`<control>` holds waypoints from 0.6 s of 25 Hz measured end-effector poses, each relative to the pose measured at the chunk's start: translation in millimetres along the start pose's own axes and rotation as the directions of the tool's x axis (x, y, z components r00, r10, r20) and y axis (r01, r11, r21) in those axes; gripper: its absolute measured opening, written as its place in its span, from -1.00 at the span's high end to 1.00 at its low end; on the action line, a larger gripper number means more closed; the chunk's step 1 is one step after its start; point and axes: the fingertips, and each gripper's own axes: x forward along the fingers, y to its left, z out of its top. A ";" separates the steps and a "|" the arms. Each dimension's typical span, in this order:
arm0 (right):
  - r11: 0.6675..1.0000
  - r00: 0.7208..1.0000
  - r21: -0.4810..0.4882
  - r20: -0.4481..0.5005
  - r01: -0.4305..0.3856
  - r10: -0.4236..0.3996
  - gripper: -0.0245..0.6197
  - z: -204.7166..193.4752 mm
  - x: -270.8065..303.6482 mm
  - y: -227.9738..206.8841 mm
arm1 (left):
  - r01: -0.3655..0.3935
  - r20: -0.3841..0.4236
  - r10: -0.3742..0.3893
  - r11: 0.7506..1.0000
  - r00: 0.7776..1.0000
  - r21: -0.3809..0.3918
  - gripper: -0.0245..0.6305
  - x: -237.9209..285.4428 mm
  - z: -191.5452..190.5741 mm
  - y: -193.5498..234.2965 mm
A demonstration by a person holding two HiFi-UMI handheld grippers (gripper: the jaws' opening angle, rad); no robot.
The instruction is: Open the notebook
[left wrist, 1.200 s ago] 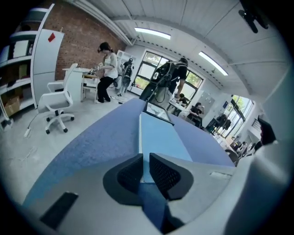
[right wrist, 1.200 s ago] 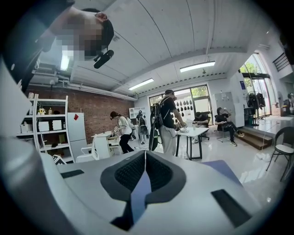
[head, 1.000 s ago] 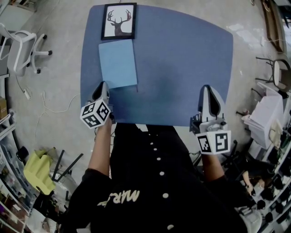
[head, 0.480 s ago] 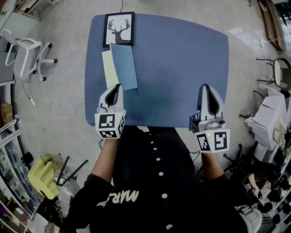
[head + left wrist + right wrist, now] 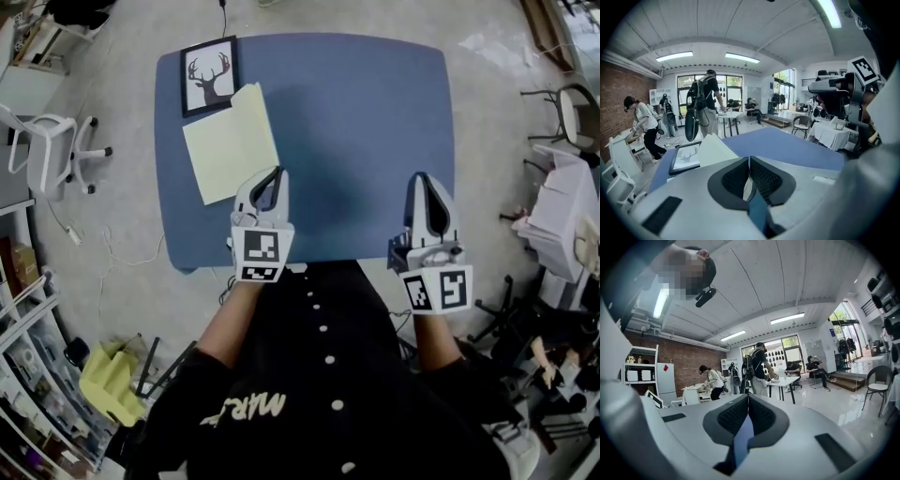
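Observation:
The notebook lies at the left of the blue table, just below a framed deer picture. Only pale yellow paper shows in the head view, and its blue outer face is out of sight. My left gripper is at the notebook's near right corner, shut on the cover's edge. In the left gripper view, a thin blue strip sits between the shut pads of the left gripper. The pale sheet rises to their left. My right gripper hovers shut over the table's near right edge, holding nothing.
A white office chair stands left of the table, and a yellow-green object lies on the floor near left. Chairs and clutter crowd the right side. Several people stand at tables beyond the far edge.
My left gripper has moved right and up along the notebook's near edge. The blue cover has swung over with it, so pale yellow paper now shows. The right gripper has barely shifted.

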 end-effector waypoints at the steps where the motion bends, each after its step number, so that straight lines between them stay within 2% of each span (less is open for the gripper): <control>1: 1.000 1.000 0.002 -0.002 0.014 -0.014 0.90 -0.1 -3.9 -9.0 | 0.009 -0.010 -0.009 1.000 1.000 0.008 0.88 8.5 0.1 -7.9; 9: 0.995 0.996 0.045 -0.026 0.086 -0.085 0.90 -15.4 -29.3 -73.6 | 0.062 -0.127 -0.056 0.997 0.990 0.040 0.88 82.6 -28.5 -62.4; 15: 0.993 0.994 0.062 -0.044 0.100 -0.097 0.90 -26.7 -32.6 -97.4 | 0.058 -0.256 -0.048 0.998 0.965 0.029 0.91 118.2 -67.2 -74.8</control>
